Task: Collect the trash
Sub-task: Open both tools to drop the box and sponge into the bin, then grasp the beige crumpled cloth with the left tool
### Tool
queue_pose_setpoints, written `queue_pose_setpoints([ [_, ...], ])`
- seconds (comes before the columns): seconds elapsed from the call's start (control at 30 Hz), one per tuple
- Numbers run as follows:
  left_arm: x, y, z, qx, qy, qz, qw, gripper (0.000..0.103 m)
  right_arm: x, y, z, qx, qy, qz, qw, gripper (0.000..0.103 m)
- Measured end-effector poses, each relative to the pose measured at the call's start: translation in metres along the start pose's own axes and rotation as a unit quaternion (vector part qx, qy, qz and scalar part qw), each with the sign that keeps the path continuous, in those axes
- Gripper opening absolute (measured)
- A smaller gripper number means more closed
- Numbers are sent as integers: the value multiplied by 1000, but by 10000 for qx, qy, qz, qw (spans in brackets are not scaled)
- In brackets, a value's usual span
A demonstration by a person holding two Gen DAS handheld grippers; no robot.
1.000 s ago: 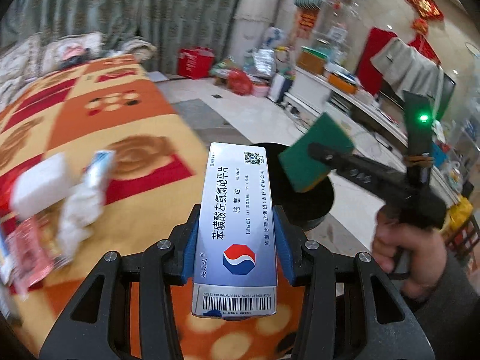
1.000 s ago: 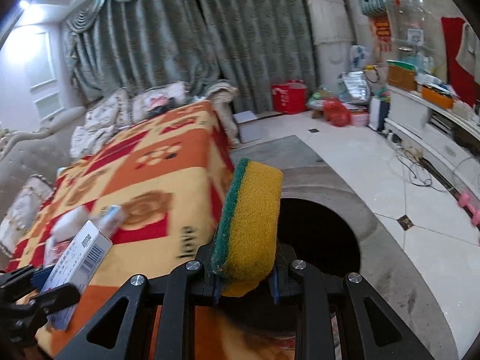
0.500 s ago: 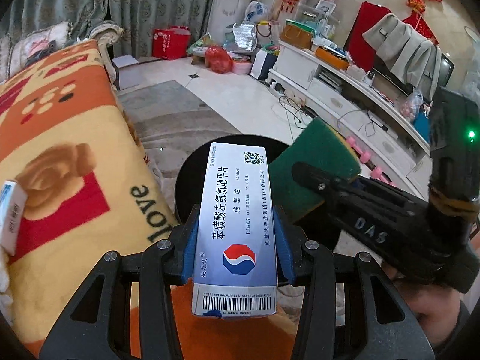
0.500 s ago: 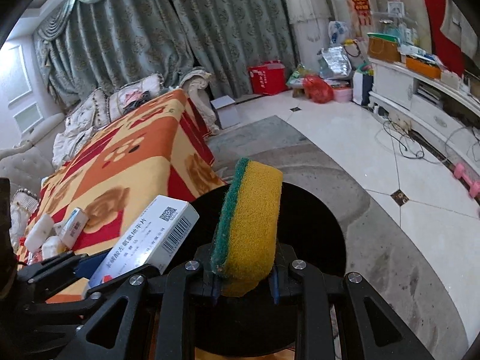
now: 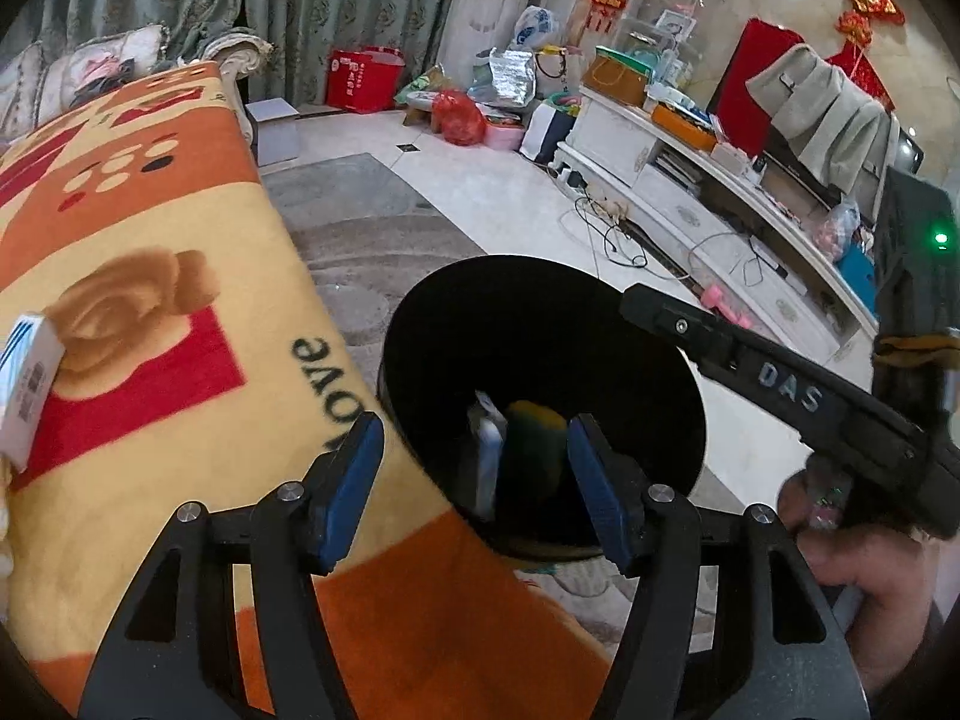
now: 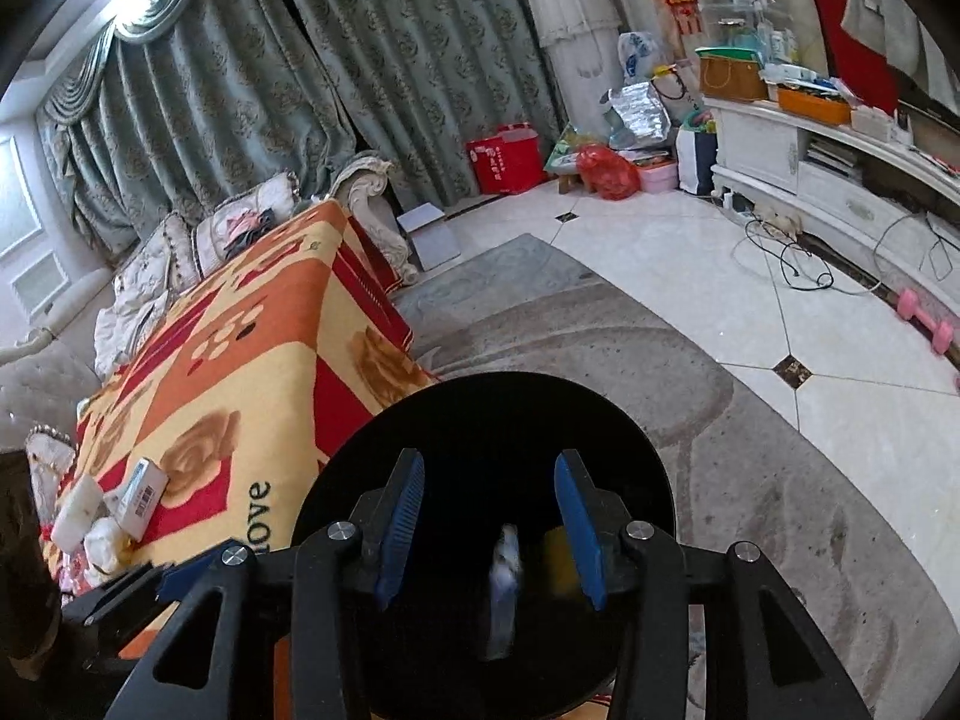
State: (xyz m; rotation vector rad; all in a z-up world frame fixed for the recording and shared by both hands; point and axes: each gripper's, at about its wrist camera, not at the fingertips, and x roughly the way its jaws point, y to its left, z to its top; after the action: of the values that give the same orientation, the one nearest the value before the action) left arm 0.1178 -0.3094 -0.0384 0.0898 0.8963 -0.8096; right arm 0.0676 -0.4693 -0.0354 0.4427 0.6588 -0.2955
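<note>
Hovering over the round black trash bin (image 5: 540, 324), the left gripper (image 5: 474, 450) has its blue-padded jaws spread wide with nothing between them and nothing touching either pad. The right gripper (image 6: 489, 510) is likewise spread wide and empty above the same bin (image 6: 480, 414); in the left wrist view its black body crosses the bin's right rim.

Inside the dark bin sit the two dropped items. The blue-and-white medicine box (image 5: 489, 456) stands roughly on end, its long axis running from the bin's depths up toward the opening, blurred in both views (image 6: 503, 588). Just beside it on the right, the yellow-and-green scouring sponge (image 5: 534, 444) also stands on end, its yellow face showing dimly in the right wrist view (image 6: 561, 558); whether box and sponge touch cannot be told.

On the orange, yellow and red patterned blanket (image 6: 252, 372) beside the bin lie a small white carton with a barcode (image 6: 141, 495) and crumpled white tissues (image 6: 90, 525).
</note>
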Motion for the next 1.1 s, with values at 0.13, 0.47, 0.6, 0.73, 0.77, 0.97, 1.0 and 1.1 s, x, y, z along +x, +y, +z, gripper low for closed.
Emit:
queue_pose_setpoints([
  [0.13,-27,10,-8,-147,-131,97,9998,63,-5,9,1,-45,-120,28,9999,43],
  [0.47,-101,30,0,-373,-627,219,9971,63,-12,51,-7,-376,-192,394,9983,44],
  [0.6,-141,30,16,-253,-981,237,9946,63,-10,66,-13,-632,-154,412,9970,43],
  [0.73,-172,33,13,-189,-1070,456,9930,63,-10,75,-18,-757,-140,450,9960,43],
  [0.77,-182,33,3,-175,-1056,517,9929,63,-10,77,-19,-780,-137,466,9958,43],
  [0.97,-224,67,-89,-552,-875,1033,9893,63,-19,91,-26,-860,-167,644,9941,43],
  [1.0,-229,76,-104,-672,-837,1119,9879,64,-20,94,-27,-899,-156,676,9935,43],
  [1.1,-240,115,-149,-1284,-762,1540,9767,64,-24,107,-35,-1112,-124,791,9906,44],
])
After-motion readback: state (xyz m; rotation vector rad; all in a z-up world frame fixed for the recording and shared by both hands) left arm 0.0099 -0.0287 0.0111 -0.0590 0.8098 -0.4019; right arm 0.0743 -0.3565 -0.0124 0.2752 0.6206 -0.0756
